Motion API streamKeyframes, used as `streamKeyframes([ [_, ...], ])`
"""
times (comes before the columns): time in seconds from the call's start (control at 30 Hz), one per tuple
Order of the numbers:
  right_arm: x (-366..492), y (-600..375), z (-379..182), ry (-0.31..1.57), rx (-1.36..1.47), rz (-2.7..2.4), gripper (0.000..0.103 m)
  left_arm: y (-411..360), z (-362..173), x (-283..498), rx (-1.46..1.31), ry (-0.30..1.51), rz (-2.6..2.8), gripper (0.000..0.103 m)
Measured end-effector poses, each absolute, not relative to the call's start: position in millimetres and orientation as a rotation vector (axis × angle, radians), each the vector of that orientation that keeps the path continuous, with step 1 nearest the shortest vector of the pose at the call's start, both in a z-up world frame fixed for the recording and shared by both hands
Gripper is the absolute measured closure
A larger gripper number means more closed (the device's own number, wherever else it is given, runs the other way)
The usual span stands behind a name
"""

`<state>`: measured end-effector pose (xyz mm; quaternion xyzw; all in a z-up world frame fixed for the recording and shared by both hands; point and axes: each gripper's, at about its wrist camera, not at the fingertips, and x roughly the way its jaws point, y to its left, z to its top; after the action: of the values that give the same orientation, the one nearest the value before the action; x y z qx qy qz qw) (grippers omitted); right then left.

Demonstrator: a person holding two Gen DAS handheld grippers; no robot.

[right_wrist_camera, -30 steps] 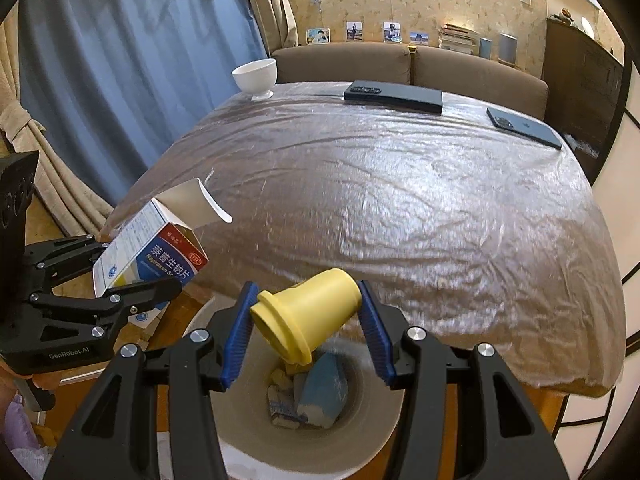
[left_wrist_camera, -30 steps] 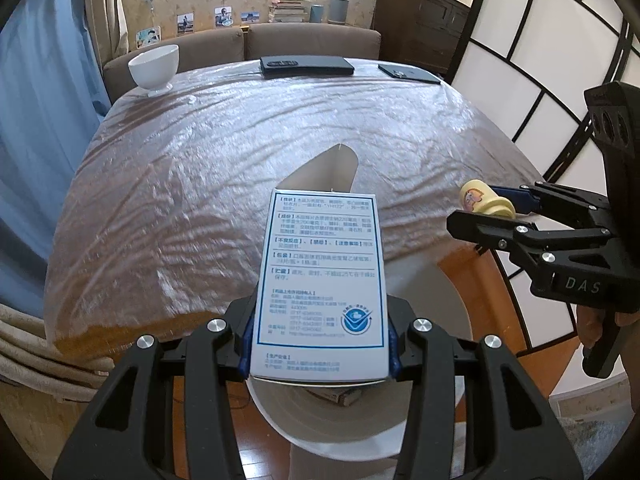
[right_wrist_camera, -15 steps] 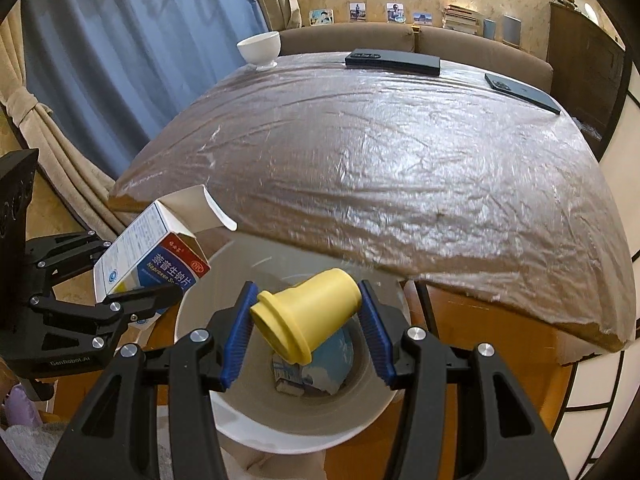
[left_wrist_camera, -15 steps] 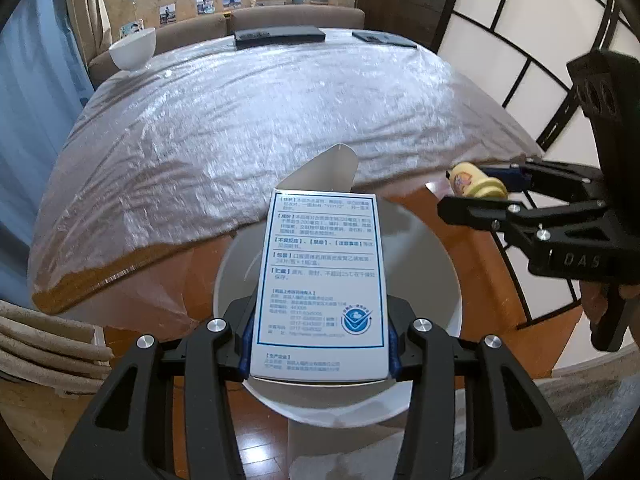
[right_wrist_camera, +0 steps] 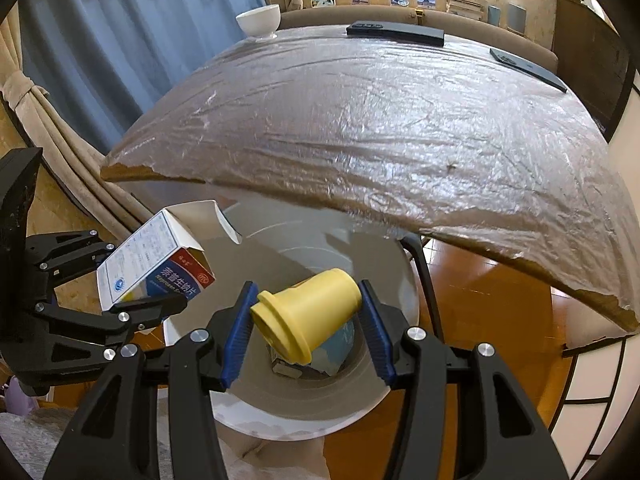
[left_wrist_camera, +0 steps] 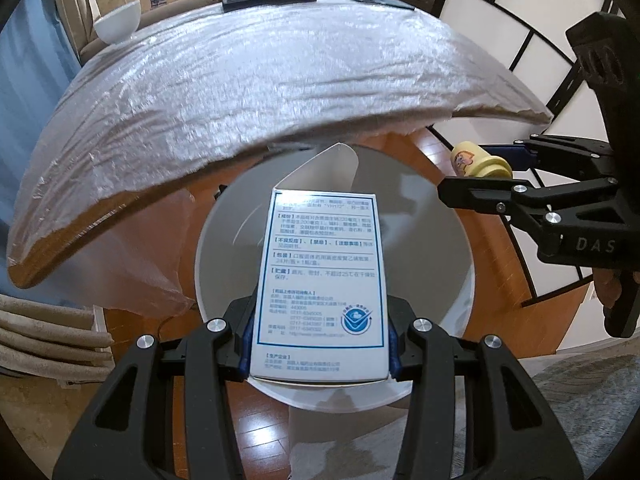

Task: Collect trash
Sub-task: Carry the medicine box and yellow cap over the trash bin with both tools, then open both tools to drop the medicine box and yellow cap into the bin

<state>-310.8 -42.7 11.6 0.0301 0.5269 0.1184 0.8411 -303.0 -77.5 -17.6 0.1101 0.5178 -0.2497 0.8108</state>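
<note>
My left gripper (left_wrist_camera: 318,350) is shut on a white and blue medicine box (left_wrist_camera: 322,276) with its end flap open, held over the mouth of a white round bin (left_wrist_camera: 436,248). My right gripper (right_wrist_camera: 306,320) is shut on a small yellow plastic bottle (right_wrist_camera: 310,314), tilted, also above the bin (right_wrist_camera: 304,412). In the right wrist view the box (right_wrist_camera: 156,264) and left gripper (right_wrist_camera: 132,296) hang at the bin's left rim. The bottle (left_wrist_camera: 478,160) shows at the right in the left wrist view. Scraps of blue and white packaging (right_wrist_camera: 340,344) lie on the bin's bottom.
The table (right_wrist_camera: 380,120), wrapped in crinkled clear film, overhangs the bin's far side. On it stand a white bowl (right_wrist_camera: 259,20), a dark remote (right_wrist_camera: 396,32) and a dark phone (right_wrist_camera: 528,66). Curtains (right_wrist_camera: 100,52) hang at left, a sofa behind, wood floor (right_wrist_camera: 488,320) below.
Both grippers have sunk and tipped further down over the bin with their loads. The table edge has slid up in both views and more of the bin's inside shows.
</note>
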Motion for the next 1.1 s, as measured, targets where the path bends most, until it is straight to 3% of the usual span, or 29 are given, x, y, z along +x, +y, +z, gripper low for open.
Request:
streamKeyframes([
  [1.1, -295, -54, -57, 1.221, 0.082, 0.186, 0.053, -105, -86, -280, 0.314, 1.213, -0.46, 0.055],
])
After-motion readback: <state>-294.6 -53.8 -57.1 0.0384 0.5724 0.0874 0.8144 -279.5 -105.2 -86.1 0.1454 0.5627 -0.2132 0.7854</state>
